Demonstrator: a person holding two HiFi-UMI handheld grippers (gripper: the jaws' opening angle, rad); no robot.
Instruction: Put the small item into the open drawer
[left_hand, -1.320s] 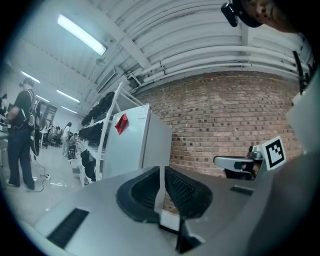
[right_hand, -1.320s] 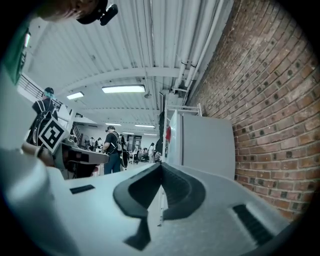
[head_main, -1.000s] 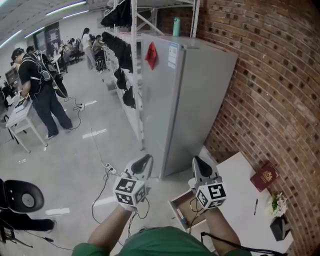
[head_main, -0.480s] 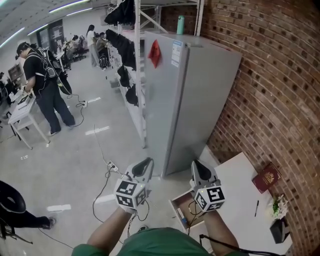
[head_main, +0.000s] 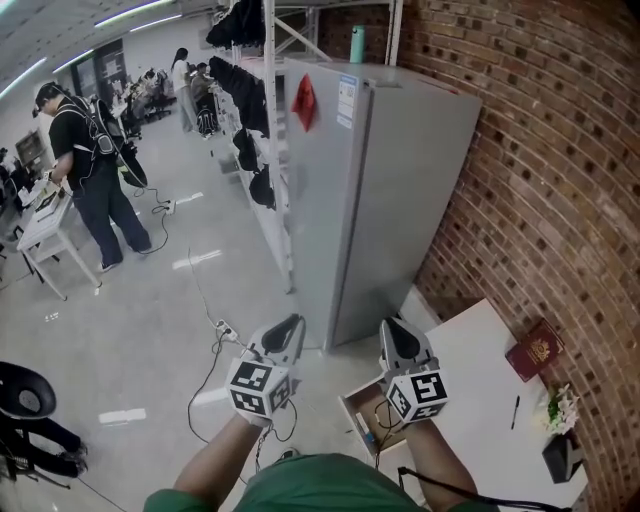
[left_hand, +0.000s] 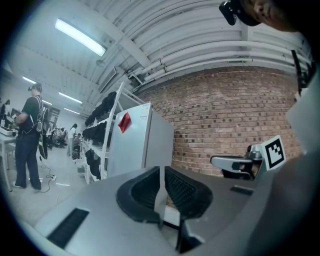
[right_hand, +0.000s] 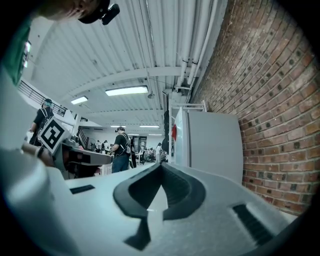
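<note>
Hovering over open drawer (head_main: 365, 402), right gripper (head_main: 389, 327), left gripper (head_main: 296, 322), jaws shut

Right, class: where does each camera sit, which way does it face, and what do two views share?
Head view: on the head, facing down at the open drawer; both forearms show.
Left gripper view: on the left hand-held gripper, facing the grey cabinet; right hand-held gripper shows.
Right gripper view: on the right one, facing cabinet and ceiling; left one shows.
All share the cabinet.

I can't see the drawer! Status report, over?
Both shut, empty: left tool, right tool. The drawer open beside white table. Nothing blocking it.
</note>
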